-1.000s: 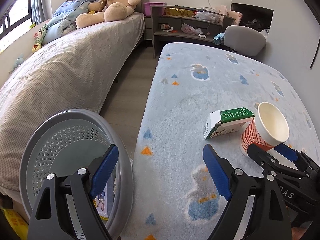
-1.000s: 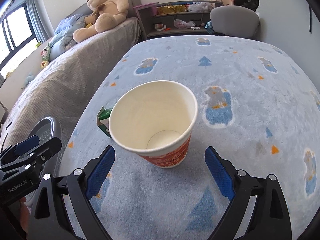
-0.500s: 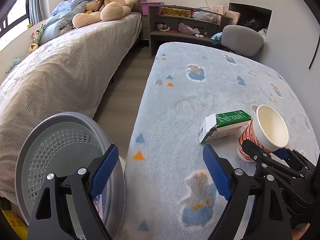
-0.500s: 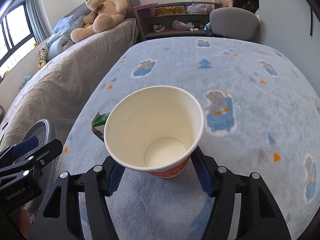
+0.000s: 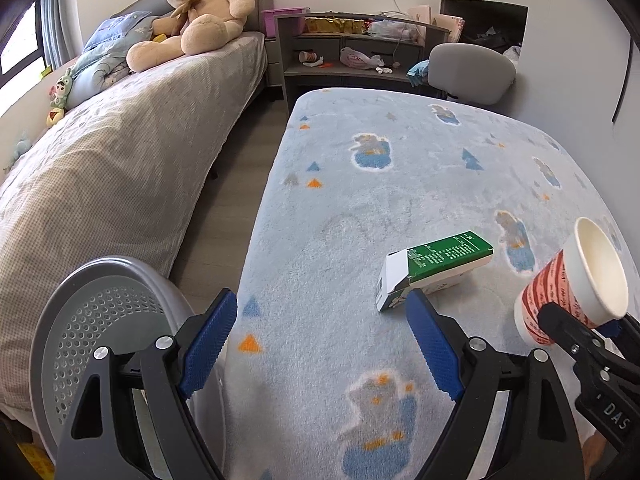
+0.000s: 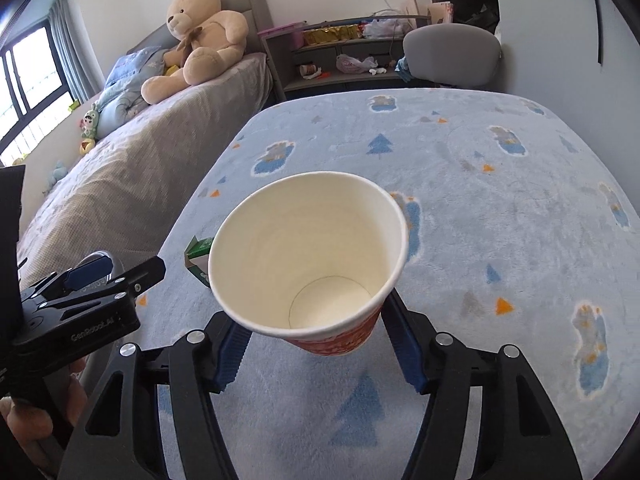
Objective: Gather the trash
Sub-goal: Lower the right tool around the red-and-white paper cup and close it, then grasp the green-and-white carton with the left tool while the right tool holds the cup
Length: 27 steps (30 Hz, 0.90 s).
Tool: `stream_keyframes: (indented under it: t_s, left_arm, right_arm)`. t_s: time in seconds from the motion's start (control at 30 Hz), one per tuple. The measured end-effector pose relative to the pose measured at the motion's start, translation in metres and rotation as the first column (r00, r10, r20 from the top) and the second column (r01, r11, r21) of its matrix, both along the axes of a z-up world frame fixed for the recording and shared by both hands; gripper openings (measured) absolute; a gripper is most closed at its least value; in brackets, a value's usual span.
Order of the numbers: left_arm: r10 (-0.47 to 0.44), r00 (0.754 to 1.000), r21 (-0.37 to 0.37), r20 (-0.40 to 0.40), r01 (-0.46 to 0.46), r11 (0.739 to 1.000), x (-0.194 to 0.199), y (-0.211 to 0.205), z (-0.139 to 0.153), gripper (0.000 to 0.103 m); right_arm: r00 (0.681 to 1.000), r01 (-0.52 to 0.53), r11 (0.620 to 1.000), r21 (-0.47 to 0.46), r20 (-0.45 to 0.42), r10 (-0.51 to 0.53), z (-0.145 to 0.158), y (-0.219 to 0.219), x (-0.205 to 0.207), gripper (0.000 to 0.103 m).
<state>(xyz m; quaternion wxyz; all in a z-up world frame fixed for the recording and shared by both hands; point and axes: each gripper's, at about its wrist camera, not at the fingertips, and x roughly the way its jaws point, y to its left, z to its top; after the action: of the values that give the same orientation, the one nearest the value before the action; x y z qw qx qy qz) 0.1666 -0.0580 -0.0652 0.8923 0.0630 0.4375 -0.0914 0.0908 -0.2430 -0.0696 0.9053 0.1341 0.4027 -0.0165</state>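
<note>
A white paper cup with a red pattern [image 6: 308, 248] is clamped between the blue pads of my right gripper [image 6: 320, 340] and is lifted and tilted off the light blue blanket. It also shows in the left wrist view [image 5: 572, 284]. A green and white carton [image 5: 434, 268] lies on its side on the blanket, just ahead of my left gripper's right finger; in the right wrist view only its corner [image 6: 198, 252] shows behind the cup. My left gripper [image 5: 324, 344] is open and empty over the blanket's left edge. A grey perforated bin [image 5: 100, 336] stands to its left.
The blue patterned blanket [image 5: 400, 168] covers a bed. A second bed with a grey cover [image 5: 120, 152] and a teddy bear [image 5: 196, 16] lies to the left, with a strip of wood floor [image 5: 232, 184] between. A shelf unit [image 5: 352, 52] and a grey chair [image 5: 472, 72] stand at the back.
My right gripper closed on the cup, then lifted and tilted it off the blanket. My left gripper stayed open and shifted a little toward the carton.
</note>
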Motion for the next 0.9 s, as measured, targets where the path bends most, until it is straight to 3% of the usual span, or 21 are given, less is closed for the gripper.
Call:
stream_keyframes:
  t_s: [0.2, 0.53, 0.9]
  left_arm:
    - [-0.115, 0.993, -0.001, -0.025, 0.115, 0.993, 0.005, -0.021, -0.014, 0.083]
    - [-0.197, 0.977, 0.002, -0.077, 0.198, 0.98, 0.032, -0.049, -0.038, 0.083]
    - [-0.272, 0.961, -0.024, -0.052, 0.271, 0.962, 0.043, -0.077, -0.043, 0.082]
  right_arm:
    - [0.999, 0.039, 0.999, 0.014, -0.002, -0.039, 0.001, -0.021, -0.013, 0.062]
    - [0.998, 0.056, 0.997, 0.054, 0.036, -0.058, 0.008, -0.037, -0.021, 0.062]
    - [0.997, 0.066, 0.995, 0.077, 0.027, -0.068, 0.002, -0.046, -0.021, 0.062]
